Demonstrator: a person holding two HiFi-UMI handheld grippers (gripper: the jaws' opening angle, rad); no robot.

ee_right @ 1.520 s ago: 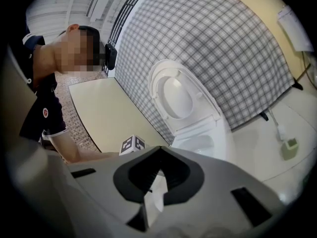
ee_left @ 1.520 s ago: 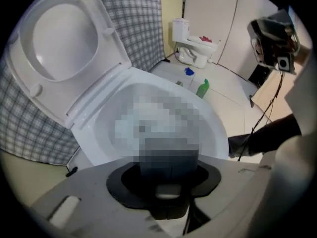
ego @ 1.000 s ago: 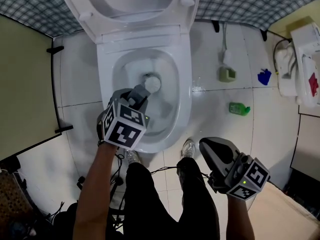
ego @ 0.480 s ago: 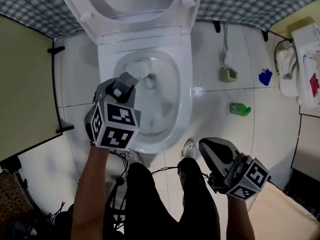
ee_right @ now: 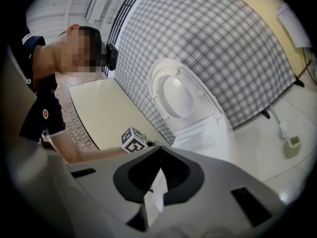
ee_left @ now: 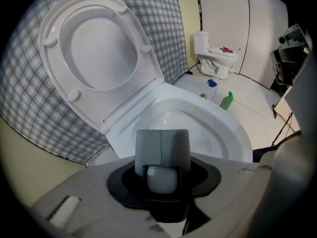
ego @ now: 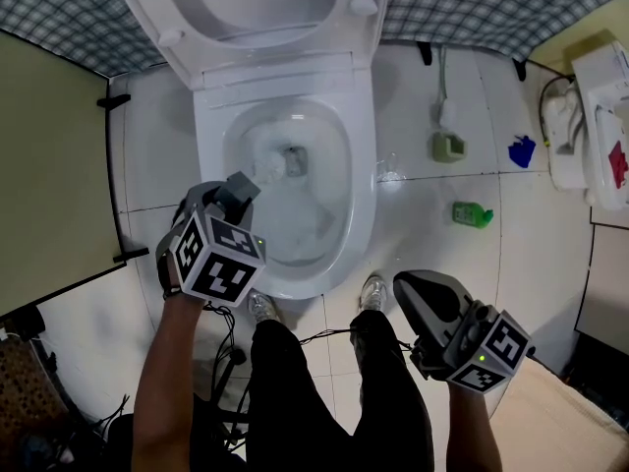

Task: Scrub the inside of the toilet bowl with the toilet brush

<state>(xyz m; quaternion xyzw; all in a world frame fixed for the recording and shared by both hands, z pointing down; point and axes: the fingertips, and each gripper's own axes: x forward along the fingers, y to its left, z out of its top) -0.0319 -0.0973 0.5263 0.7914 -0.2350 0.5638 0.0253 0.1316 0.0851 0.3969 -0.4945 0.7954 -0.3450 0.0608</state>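
Your left gripper (ego: 241,187) hangs over the near left rim of the toilet bowl (ego: 362,200) and points steeply down into it. Its jaws are clamped on the grey handle (ee_left: 161,178) of the toilet brush (ego: 269,164). In the left gripper view the rounded end of the handle sits right between the two jaws.

The white brush head lies inside the bowl against the left inner wall, just beside the drain opening (ego: 296,157). Foamy water covers the near part of the bowl's bottom. The seat and lid (ego: 257,8) stand raised against the checked wall (ego: 472,8).

Your right gripper (ego: 411,288) is held well apart from the bowl, low on the right, near your right shoe (ego: 371,291). Its jaws meet at the tips with nothing between them.

A green bottle (ego: 471,213) lies on the floor tiles (ego: 432,244) to the right of the bowl.
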